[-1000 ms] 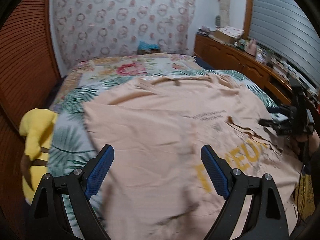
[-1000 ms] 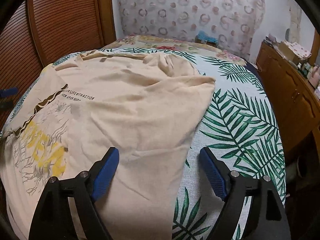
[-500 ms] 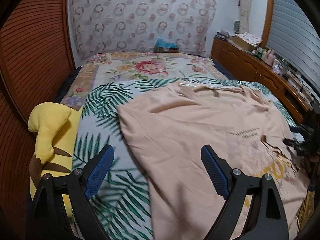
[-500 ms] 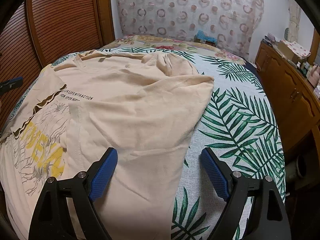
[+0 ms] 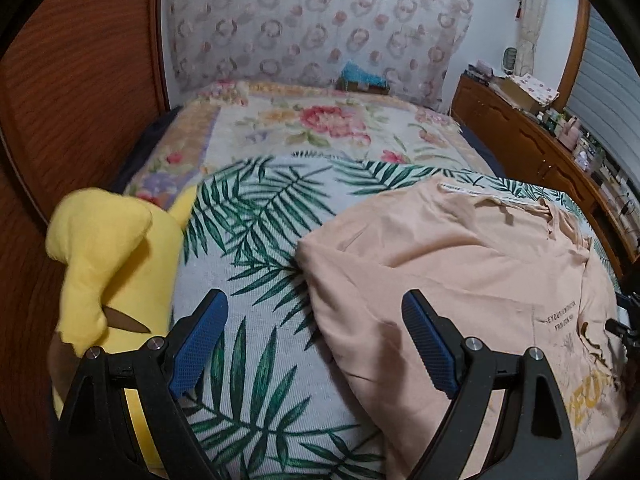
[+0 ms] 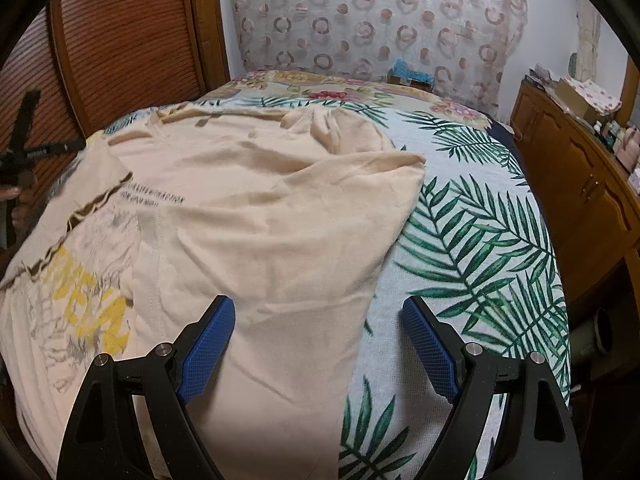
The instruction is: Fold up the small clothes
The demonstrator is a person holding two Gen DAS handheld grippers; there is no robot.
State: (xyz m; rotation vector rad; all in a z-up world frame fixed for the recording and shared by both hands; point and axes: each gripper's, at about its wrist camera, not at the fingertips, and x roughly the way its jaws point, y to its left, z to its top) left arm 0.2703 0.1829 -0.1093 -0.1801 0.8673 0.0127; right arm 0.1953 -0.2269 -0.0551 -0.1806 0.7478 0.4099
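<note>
Since a second ago the left wrist view has swung from looking over the middle of the shirt to looking at its side edge, so that bare bedcover and the yellow plush toy [image 5: 112, 280] now fill the left half; the right wrist view has hardly changed. In the left wrist view the left tool [image 5: 316, 344] stands wide with nothing between its pads, and the folded side edge of the peach T-shirt [image 5: 460, 280] runs between them from the near edge of the bed up toward the collar, nearer the right pad than the left. The shirt lies to the right of that line, its long axis running from the near edge toward the head of the bed [image 5: 256, 360]. Left of the edge is open palm-print cover as far as the toy, which sits at the bed's left side. In the right wrist view the right tool [image 6: 320, 348] is likewise wide and empty, hovering over the shirt's [image 6: 260, 240] other side. That edge slants up from between the pads to a sleeve corner pointing toward the bed's right side. Beyond it the cover is bare to the right edge, with a wooden cabinet [image 6: 580, 184] past that. Each side edge seems nearest its own tool, so a lengthwise fold inward looks open to both.
</note>
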